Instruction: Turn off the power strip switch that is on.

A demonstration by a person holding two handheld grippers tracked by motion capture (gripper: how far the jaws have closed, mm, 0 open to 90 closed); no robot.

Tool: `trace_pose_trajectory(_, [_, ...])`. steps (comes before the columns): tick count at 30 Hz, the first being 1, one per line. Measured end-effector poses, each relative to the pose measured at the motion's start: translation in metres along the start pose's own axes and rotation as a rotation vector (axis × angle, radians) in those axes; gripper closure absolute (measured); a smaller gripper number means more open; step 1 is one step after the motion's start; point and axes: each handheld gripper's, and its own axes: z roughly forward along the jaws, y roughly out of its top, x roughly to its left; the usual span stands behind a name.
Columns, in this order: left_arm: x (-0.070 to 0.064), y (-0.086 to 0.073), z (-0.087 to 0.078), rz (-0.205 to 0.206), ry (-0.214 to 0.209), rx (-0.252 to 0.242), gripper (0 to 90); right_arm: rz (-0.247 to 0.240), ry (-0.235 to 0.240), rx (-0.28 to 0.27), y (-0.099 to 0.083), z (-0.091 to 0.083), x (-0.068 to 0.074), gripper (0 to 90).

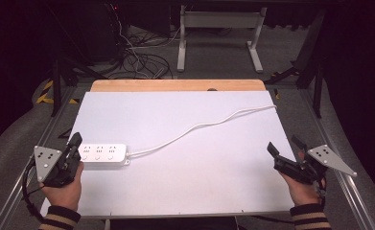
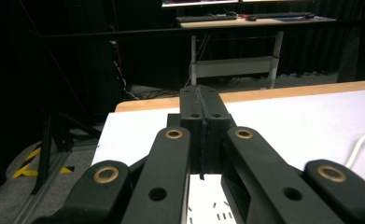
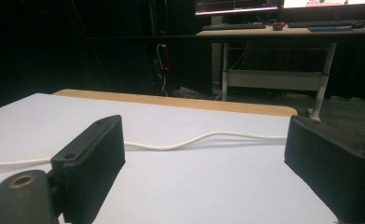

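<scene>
From the high view, a white power strip lay flat on the white table, toward the left front, with its thin white cord snaking off to the far right edge. The left gripper sat right at the strip's left end, tips touching it or just about, hard to say which. The right gripper hung over the right front corner, jaws spread, well apart from everything. My guess is the strip would be a light, rigid plastic block, a bit slick, so pinching it across its narrow width near the middle seemed safest. The floppy cord would drag behind and tug a little.

In the left gripper view, the left gripper had its jaws pressed flat together with nothing between them. A bit of the strip peeked out underneath, mostly blocked by the linkage.

In the right gripper view, the right gripper was wide open and empty, with the cord running across the table beyond it. Where the cord ended was cut off.
</scene>
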Motion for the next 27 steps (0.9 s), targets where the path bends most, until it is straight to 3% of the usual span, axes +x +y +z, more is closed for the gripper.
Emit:
trace_pose_trajectory(5, [-0.001,-0.001,0.0,0.001,-0.006,0.002,89.6,0.003,0.003,0.0,0.0,0.001,0.0,12.8])
trace_pose_trajectory(10, [-0.001,-0.006,0.006,-0.007,0.002,-0.068,34.4,0.002,0.003,-0.001,0.0,0.001,0.0,13.0])
trace_pose_trajectory(11, [-0.001,-0.007,0.008,-0.016,-0.003,-0.069,34.4,0.002,0.003,-0.001,0.0,0.001,0.0,13.0])
trace_pose_trajectory(12, [0.0,-0.008,0.01,-0.01,-0.01,-0.061,27.0,0.001,0.004,-0.001,0.0,0.001,0.001,13.0])
trace_pose_trajectory(14, [0.001,-0.008,0.011,0.007,-0.028,-0.059,20.9,0.0,0.003,-0.002,0.0,0.001,0.001,13.0])
trace_pose_trajectory(27, [0.001,-0.008,0.011,-0.001,-0.042,-0.085,12.8,-0.004,0.0,0.0,0.0,0.001,0.0,13.0])
